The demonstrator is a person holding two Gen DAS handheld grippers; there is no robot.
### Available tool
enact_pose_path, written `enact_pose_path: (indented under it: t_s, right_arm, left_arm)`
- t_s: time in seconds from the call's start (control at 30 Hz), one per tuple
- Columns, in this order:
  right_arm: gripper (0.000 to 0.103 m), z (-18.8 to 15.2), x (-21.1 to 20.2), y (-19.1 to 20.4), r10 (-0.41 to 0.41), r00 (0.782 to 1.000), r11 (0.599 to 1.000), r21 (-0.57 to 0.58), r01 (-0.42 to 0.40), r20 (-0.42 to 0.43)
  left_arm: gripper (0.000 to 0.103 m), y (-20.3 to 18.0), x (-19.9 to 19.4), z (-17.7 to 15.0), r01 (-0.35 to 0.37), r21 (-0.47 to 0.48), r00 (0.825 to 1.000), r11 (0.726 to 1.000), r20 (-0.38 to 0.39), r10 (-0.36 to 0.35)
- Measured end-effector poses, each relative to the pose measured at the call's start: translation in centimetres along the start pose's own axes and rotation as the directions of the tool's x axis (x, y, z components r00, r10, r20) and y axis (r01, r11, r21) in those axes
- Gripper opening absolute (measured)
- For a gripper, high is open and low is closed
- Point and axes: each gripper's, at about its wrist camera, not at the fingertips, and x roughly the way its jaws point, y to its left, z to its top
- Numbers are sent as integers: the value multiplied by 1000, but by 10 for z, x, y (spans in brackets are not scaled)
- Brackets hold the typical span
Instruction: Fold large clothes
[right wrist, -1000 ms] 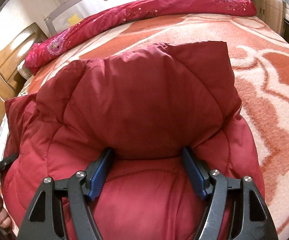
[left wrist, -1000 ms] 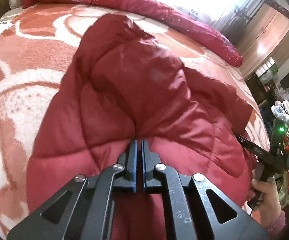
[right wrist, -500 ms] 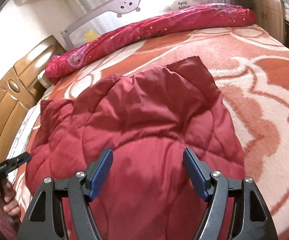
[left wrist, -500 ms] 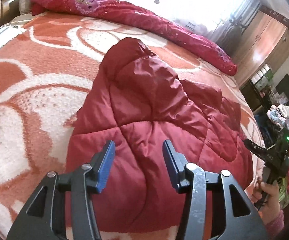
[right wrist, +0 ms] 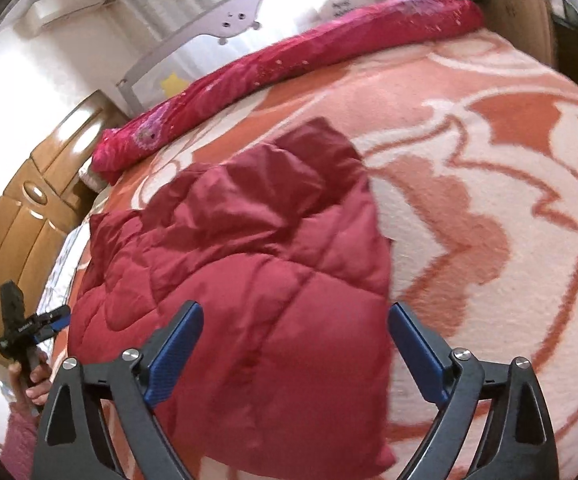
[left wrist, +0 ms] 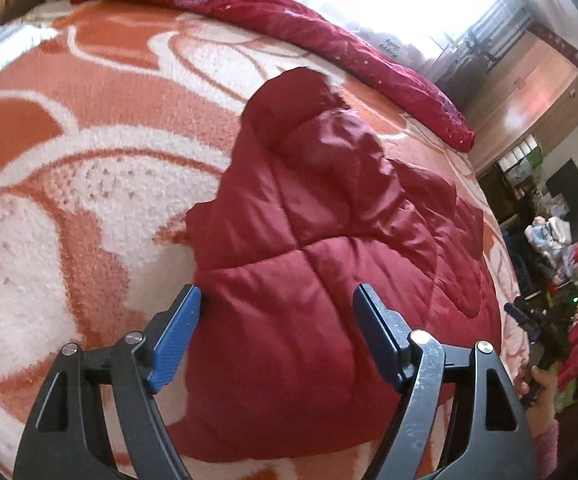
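Note:
A dark red quilted jacket [left wrist: 329,248] lies folded in a puffy heap on the bed, seen also in the right wrist view [right wrist: 257,264]. My left gripper [left wrist: 277,320] hovers above its near edge, its jaws opening, blue pads clear of the fabric with nothing pressed between them. My right gripper [right wrist: 295,340] hangs above the jacket's near right part, its jaws opening wide too, and holds nothing. Each gripper shows small in the other's view, held by a hand: the right gripper [left wrist: 537,328] at the right edge, the left gripper [right wrist: 29,328] at the left edge.
An orange-and-white patterned blanket [left wrist: 69,184] covers the bed. A rolled magenta quilt [right wrist: 289,64] lies along the far side by a grey bed rail [right wrist: 233,20]. A wooden headboard [right wrist: 21,216] stands left; wooden cabinets [left wrist: 537,96] and cluttered shelves stand right.
The left jaws, shut on a pinch of jacket a second ago, have opened and let it go. Both grippers have pulled back and up; the right jaws widened. The jacket has settled flatter.

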Motion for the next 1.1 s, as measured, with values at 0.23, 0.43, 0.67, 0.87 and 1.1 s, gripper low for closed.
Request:
enact_pose_path:
  t_s: [0.23, 0.43, 0.67, 0.87, 1.1]
  right_arm:
    - [95, 6, 23, -47, 99, 993, 981, 173, -85, -70]
    - [96, 11, 40, -58, 133, 987, 974, 198, -112, -95]
    - [98, 15, 78, -67, 224, 956, 955, 238, -177, -188]
    - [102, 13, 110, -65, 317, 917, 928, 278, -247, -243]
    - [61, 13, 115, -55, 373, 885, 910, 296, -290, -279]
  left_arm:
    - [78, 32, 30, 9, 117, -103, 987, 988, -95, -127]
    - [83, 35, 41, 12, 182, -120, 972, 976, -125, -197]
    - [92, 39, 65, 16, 240, -151, 949, 959, -174, -264]
    - [101, 32, 92, 15, 279, -163, 917, 946, -248, -313]
    - [61, 18, 77, 15, 322, -113, 916, 940, -213, -339]
